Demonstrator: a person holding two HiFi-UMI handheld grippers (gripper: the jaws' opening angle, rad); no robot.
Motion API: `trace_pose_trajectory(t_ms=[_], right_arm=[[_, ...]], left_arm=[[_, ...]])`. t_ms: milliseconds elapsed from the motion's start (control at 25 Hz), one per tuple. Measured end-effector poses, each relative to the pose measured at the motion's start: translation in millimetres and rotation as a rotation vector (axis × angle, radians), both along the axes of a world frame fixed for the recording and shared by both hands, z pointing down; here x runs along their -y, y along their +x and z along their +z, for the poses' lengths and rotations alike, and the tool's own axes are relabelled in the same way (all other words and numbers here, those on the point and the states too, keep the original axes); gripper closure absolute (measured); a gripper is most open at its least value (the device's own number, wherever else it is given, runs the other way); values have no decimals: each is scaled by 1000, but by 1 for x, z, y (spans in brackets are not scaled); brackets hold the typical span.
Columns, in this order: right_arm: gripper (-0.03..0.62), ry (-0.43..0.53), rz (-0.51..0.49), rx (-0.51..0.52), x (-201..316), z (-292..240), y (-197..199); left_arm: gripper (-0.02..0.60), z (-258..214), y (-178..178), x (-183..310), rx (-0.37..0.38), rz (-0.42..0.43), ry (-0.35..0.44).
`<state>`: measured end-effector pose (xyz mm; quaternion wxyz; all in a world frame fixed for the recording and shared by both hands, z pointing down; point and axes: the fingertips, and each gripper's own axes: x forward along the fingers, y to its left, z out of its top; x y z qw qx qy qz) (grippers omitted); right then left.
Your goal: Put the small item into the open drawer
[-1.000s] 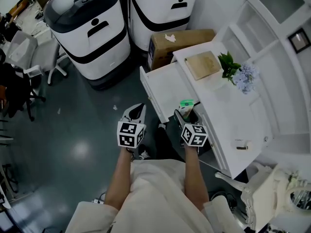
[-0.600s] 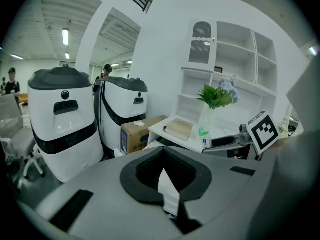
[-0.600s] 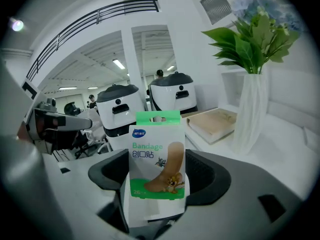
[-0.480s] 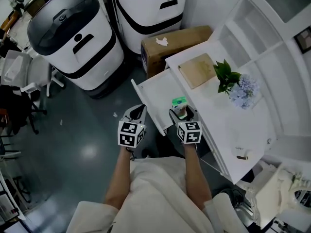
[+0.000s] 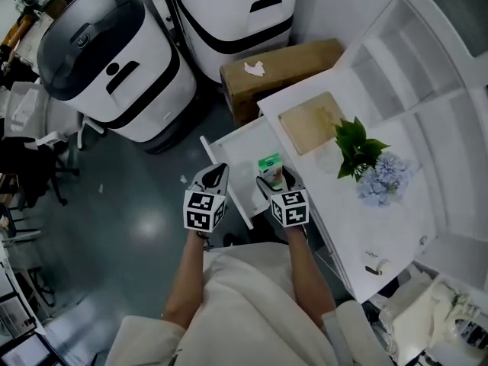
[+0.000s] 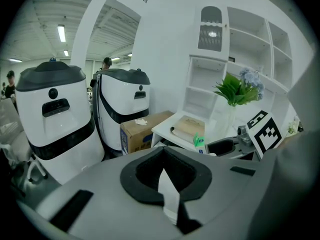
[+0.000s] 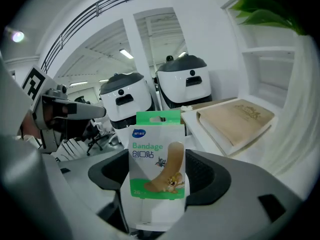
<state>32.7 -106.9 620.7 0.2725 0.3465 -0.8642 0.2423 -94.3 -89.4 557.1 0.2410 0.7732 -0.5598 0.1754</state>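
A small green-and-white bandage pack (image 7: 156,156) stands upright between the jaws of my right gripper (image 7: 157,184), which is shut on it. In the head view the right gripper (image 5: 276,180) holds the bandage pack (image 5: 269,166) over the right side of the open white drawer (image 5: 235,157), close to the desk edge. My left gripper (image 5: 213,178) hangs just left of the drawer's front rim, its jaws shut on nothing. In the left gripper view, the left gripper (image 6: 165,176) points toward the bandage pack (image 6: 199,141).
The white desk (image 5: 374,219) carries a wooden book (image 5: 311,122) and a vase of green leaves and pale blue flowers (image 5: 362,162). A cardboard box (image 5: 278,59) sits on the floor behind the drawer. Two large white-and-black machines (image 5: 114,59) (image 5: 229,10) stand beyond.
My right gripper has carried the bandage pack a little left, from the desk edge to over the drawer. The left gripper has stayed in place.
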Motion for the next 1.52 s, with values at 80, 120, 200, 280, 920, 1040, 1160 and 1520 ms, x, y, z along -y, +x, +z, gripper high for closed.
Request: trace_pose_trajectory(t_ms=[80,120,200,280,920,1040,1160,1520], right_arm=[[229,-18,-15,3,10,5,-3],[229,-24,-25,4,14,7,-4],[229,-34,-50,5,19,10,-9],[229,-45,-77,5,21,12,-14],[229,-75,-86,-38,37,28,-33],[229,-76,-64,-60,35,28,-34],[229,-71,-27,-75,37,27,-34],[229,-97,69,-138,37,47,-19]], left_arm=[[565,3,0,7,7,-12,-9],[565,5,0,10,9,-20,-14],[565,8,-1,16,11,-36,-23],[565,9,-1,19,15,-52,-27],[565,23,26,31,51,84,-40],[565,26,35,30,21,156,-56],[565,29,38,33,9,219,-66],[565,29,32,35,36,357,-71]])
